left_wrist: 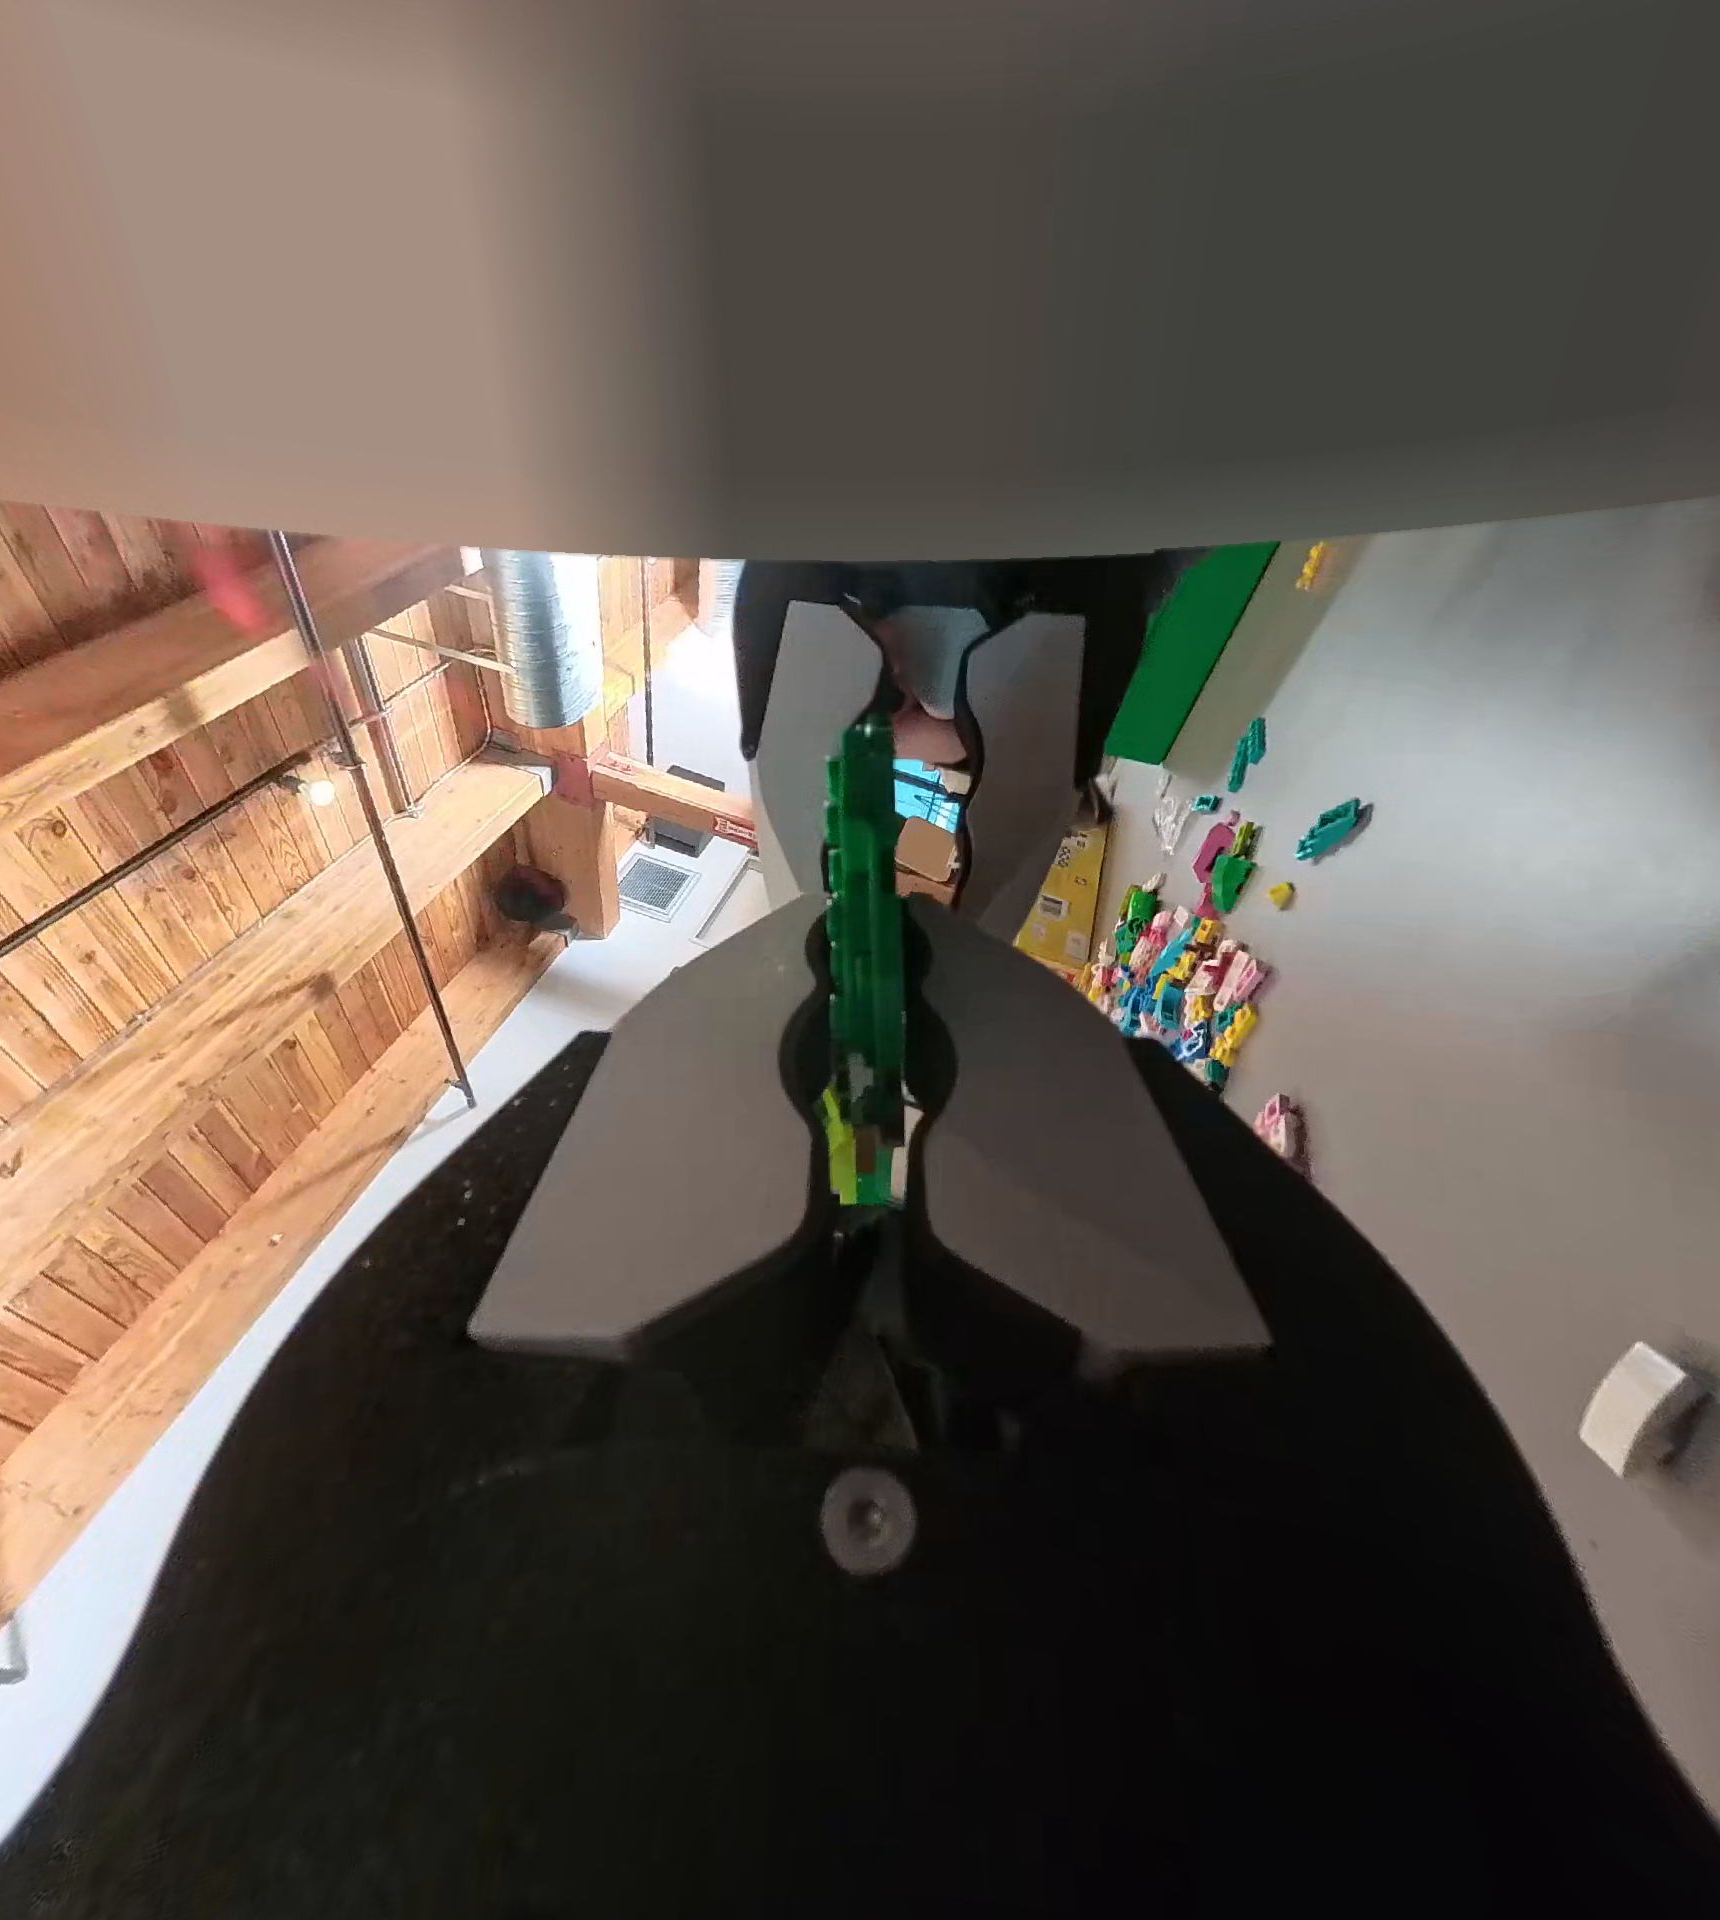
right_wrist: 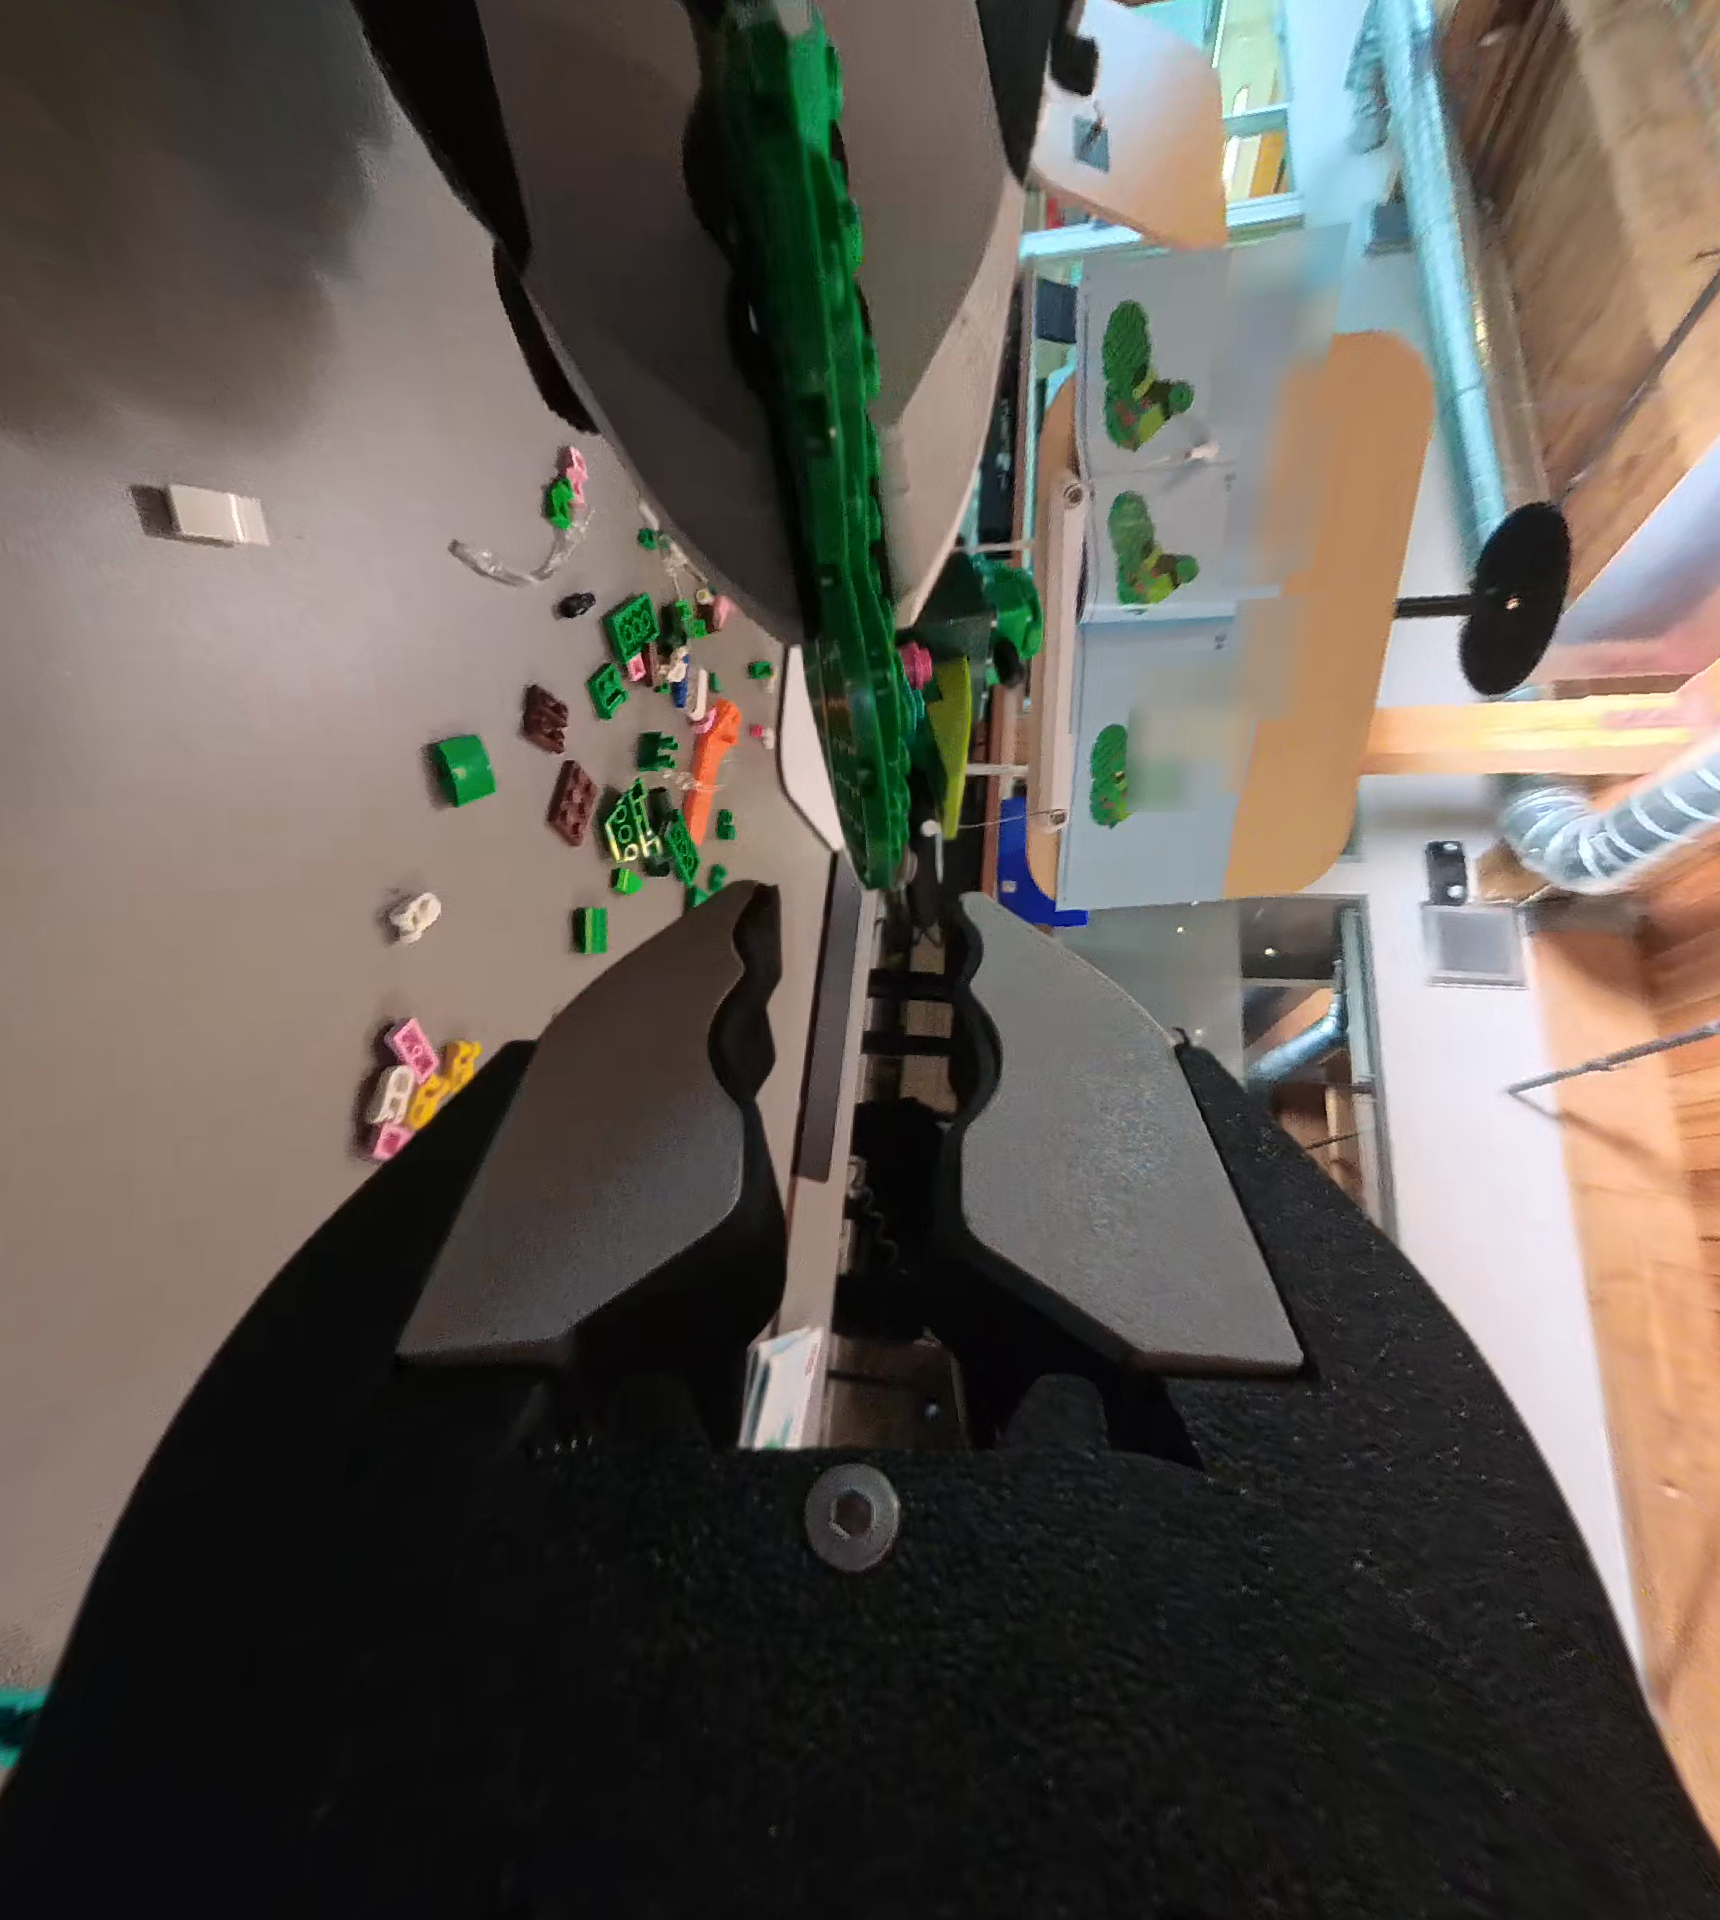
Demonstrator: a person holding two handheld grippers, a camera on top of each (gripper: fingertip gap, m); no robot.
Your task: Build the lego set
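Note:
My left gripper (left_wrist: 866, 935) is shut on a green Lego plate assembly (left_wrist: 866, 935), seen edge-on and sticking out forward between the fingers. The plate carries small lime, brown and white pieces near the palm. My right gripper (right_wrist: 866, 904) is open and empty, and the tip of the green plate (right_wrist: 835, 520) sits at the mouth of its jaws. In the right wrist view, the left gripper (right_wrist: 851, 613) comes in from the top holding that plate. In the left wrist view, the right gripper (left_wrist: 897, 894) faces me, its fingers either side of the plate's far end.
Both views are rolled sideways over a grey table (right_wrist: 160, 831). Loose green and brown bricks (right_wrist: 627, 748), an orange brick separator (right_wrist: 710, 769), a white brick (right_wrist: 212, 514) and an open instruction booklet (right_wrist: 1147, 520) lie nearby. A colourful brick pile (left_wrist: 1178, 977) and a green baseplate (left_wrist: 1188, 644) lie farther off.

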